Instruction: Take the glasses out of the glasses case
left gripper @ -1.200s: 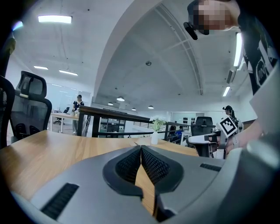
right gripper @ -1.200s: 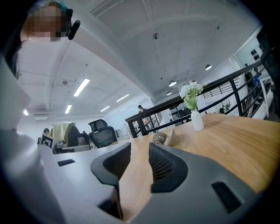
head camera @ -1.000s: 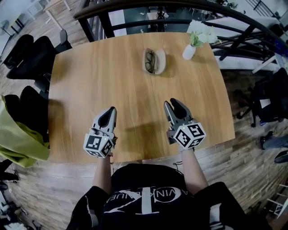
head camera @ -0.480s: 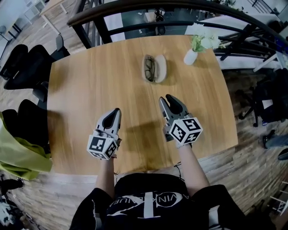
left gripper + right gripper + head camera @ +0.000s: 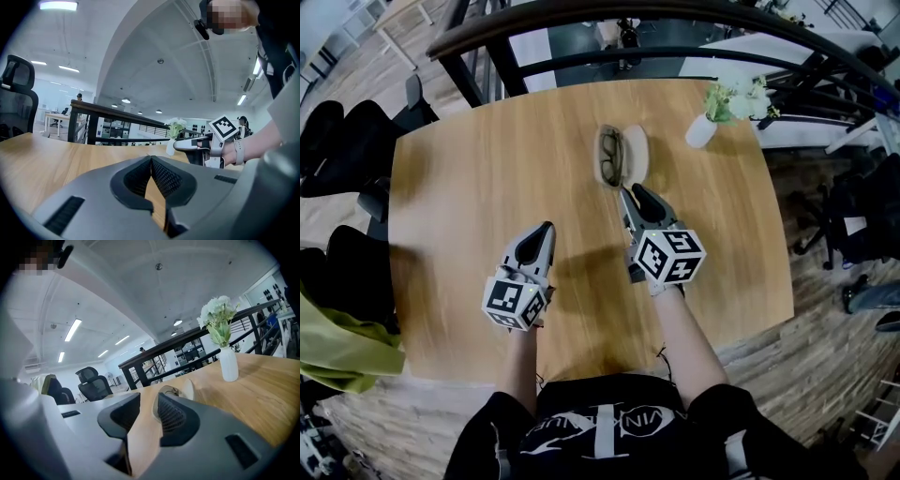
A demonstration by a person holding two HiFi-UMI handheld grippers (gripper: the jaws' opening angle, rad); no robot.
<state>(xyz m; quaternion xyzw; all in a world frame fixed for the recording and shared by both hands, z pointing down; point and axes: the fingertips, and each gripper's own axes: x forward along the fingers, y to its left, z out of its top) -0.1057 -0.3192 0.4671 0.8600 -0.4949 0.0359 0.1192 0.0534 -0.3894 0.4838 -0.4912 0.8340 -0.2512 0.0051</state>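
An open beige glasses case lies at the far middle of the wooden table, with dark-framed glasses in its left half. My right gripper is open and empty, its tips just short of the case's near end. In the right gripper view the case shows close ahead, past the parted jaws of the right gripper. My left gripper hangs over the table farther back and to the left, shut with nothing in it. The left gripper shows its tips touching in its own view.
A white vase with white flowers stands at the table's far right corner. A dark railing runs behind the table. Black office chairs and a green cloth are at the left.
Both grippers have moved forward over the table toward the case. The right one went farther and now sits just before the case. Neither jaw opening changed.
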